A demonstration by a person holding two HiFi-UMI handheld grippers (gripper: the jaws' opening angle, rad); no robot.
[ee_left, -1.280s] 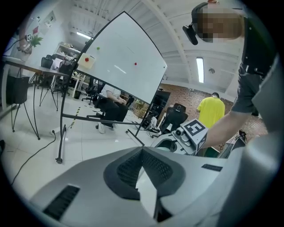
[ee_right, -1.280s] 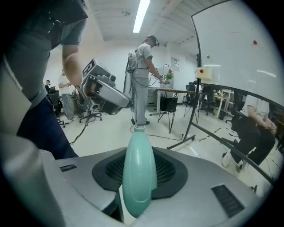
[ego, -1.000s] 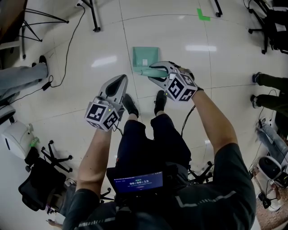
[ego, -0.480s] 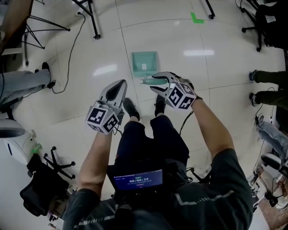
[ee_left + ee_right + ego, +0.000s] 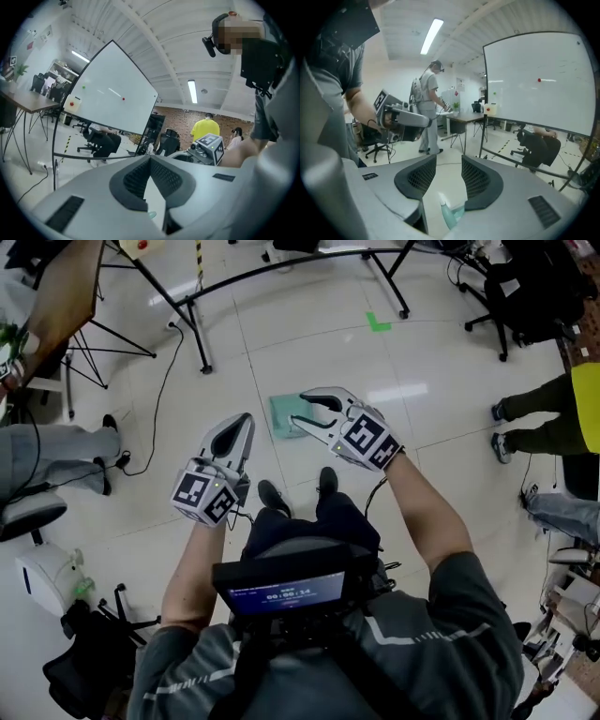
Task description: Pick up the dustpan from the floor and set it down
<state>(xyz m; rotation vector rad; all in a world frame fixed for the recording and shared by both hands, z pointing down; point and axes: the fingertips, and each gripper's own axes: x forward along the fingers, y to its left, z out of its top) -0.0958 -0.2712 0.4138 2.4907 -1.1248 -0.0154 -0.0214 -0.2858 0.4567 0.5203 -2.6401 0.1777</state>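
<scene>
The teal dustpan (image 5: pixel 280 415) lies flat on the pale tiled floor in front of my feet, its near edge hidden behind my right gripper (image 5: pixel 297 408). That gripper hangs well above it, open; its jaws have just been opening a little and hold nothing. In the right gripper view the dustpan's handle (image 5: pixel 448 216) shows far below the gap of the right gripper (image 5: pixel 448 162). My left gripper (image 5: pixel 246 418) is raised to the dustpan's left, shut and empty; in the left gripper view the left gripper (image 5: pixel 150 159) has its jaw tips meeting.
My shoes (image 5: pixel 273 497) stand just behind the dustpan. A whiteboard stand's black legs (image 5: pixel 201 360) and a floor cable (image 5: pixel 150 418) lie to the back left. A person in yellow (image 5: pixel 574 401) stands at right, a seated person's legs (image 5: pixel 47 448) at left. Green tape (image 5: pixel 378 322) marks the floor.
Both grippers have risen from floor level. The right gripper, earlier down at the dustpan's handle, is now clear of it. The dustpan stays on the floor, and more of the room shows.
</scene>
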